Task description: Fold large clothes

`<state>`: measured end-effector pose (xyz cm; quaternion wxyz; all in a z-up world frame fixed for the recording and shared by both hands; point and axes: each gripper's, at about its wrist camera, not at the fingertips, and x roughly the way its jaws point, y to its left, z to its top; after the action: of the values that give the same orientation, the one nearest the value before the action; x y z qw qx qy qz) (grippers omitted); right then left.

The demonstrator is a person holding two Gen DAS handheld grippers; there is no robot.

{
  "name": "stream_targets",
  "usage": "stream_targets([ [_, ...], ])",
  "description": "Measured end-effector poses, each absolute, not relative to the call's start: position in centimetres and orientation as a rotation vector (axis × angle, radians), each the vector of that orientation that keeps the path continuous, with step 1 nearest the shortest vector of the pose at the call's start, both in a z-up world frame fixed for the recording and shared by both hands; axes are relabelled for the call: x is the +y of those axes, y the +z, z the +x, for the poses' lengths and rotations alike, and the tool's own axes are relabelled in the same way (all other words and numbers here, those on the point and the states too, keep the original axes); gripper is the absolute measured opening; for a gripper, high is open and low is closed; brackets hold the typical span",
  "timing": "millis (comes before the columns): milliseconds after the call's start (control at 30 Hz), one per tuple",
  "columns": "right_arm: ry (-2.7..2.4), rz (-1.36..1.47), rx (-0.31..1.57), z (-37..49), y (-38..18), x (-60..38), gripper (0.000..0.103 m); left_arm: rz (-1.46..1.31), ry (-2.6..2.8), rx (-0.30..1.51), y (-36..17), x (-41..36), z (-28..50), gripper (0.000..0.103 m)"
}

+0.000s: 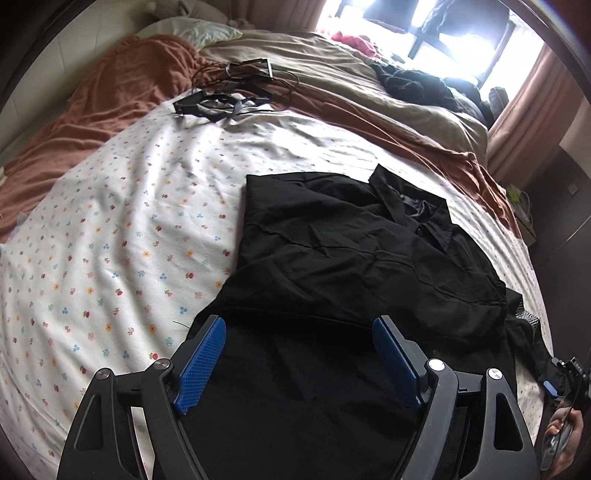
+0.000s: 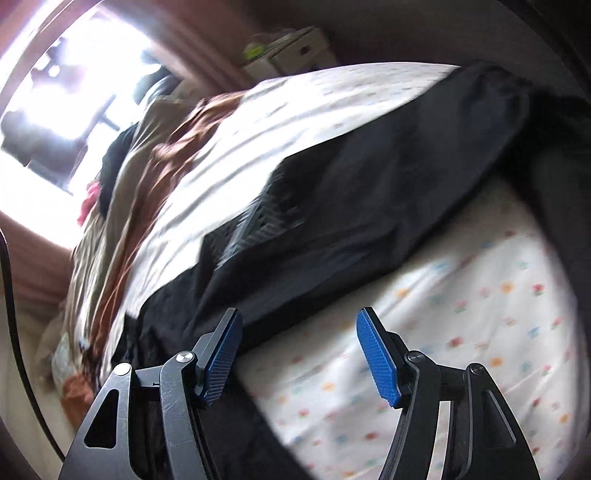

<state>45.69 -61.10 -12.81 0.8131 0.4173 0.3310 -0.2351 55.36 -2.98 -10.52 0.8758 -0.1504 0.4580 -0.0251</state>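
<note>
A large black collared shirt lies partly folded on the flowered white bedsheet, its collar toward the far right. My left gripper is open and empty, just above the shirt's near part. In the blurred right wrist view the same black shirt crosses the sheet. My right gripper is open and empty at the shirt's near edge, its left finger over the black cloth and its right finger over bare sheet. The right gripper also shows at the far right of the left wrist view.
A rust-brown blanket and a beige duvet lie bunched at the far side of the bed. Black cables and hangers rest on the sheet's far edge. More dark clothes are piled near the bright window.
</note>
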Motion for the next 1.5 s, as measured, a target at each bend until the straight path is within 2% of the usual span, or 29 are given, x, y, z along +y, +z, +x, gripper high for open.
stream_targets([
  [267,-0.664,0.984,0.666,43.3,-15.3,-66.6,0.065,-0.294,-0.051,0.956,-10.6,-3.5,55.3,0.083],
  [467,-0.742,0.893,0.628,43.1,-15.2,-69.0,0.062,-0.280,-0.044,0.959,-10.7,-3.5,55.4,0.083],
  [500,-0.737,0.887,0.612,43.0,-15.0,-69.2,0.049,-0.279,-0.041,0.959,-10.8,-3.4,55.4,0.083],
  [533,-0.725,0.886,0.601,43.1,-14.9,-69.3,0.023,-0.278,-0.038,0.959,-10.8,-3.4,55.5,0.083],
  [567,-0.706,0.886,0.589,43.1,-14.6,-69.4,0.008,-0.278,-0.035,0.960,-10.9,-3.4,55.5,0.083],
  [600,-0.693,0.880,0.570,43.1,-14.1,-69.3,0.004,-0.279,-0.033,0.961,-10.9,-3.3,55.6,0.083],
  [800,-0.562,0.851,0.421,43.8,-9.6,-66.3,0.003,-0.281,-0.039,0.966,-11.0,-3.6,55.5,0.083],
  [1200,-0.124,0.755,0.249,46.6,-0.1,-52.5,0.003,-0.342,-0.067,0.934,-9.6,-3.1,54.7,0.083],
  [1500,0.047,0.700,0.236,48.3,1.7,-44.6,0.003,-0.426,-0.074,0.878,-7.4,-0.9,53.8,0.083],
])
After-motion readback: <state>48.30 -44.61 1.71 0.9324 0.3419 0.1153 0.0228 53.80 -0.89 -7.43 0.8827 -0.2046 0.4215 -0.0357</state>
